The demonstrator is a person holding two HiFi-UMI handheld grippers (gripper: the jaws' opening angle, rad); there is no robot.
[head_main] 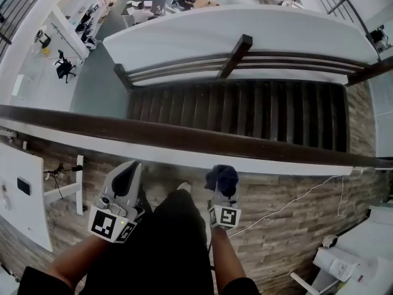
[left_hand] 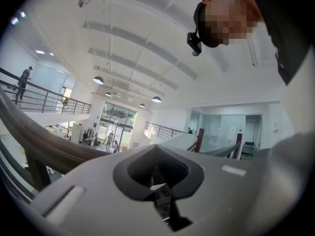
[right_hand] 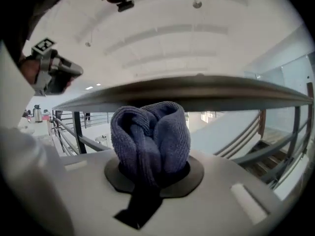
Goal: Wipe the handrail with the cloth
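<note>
Beyond the dark wooden handrail [head_main: 184, 139], a staircase [head_main: 245, 112] drops to the hall below. My right gripper [head_main: 223, 190] is clamped on the bunched blue cloth [right_hand: 150, 136], close under the rail. My left gripper [head_main: 127, 172] hangs alongside, its 2 jaws together with nothing between them.

The long dark wooden handrail [head_main: 184, 139] is running crosswise, the dark wooden staircase [head_main: 245, 112] lying beyond it. On its near side, the bunched blue terry cloth [head_main: 221, 176] is sitting in the right gripper [head_main: 222, 186], the left gripper [head_main: 126, 174] to its left.
</note>
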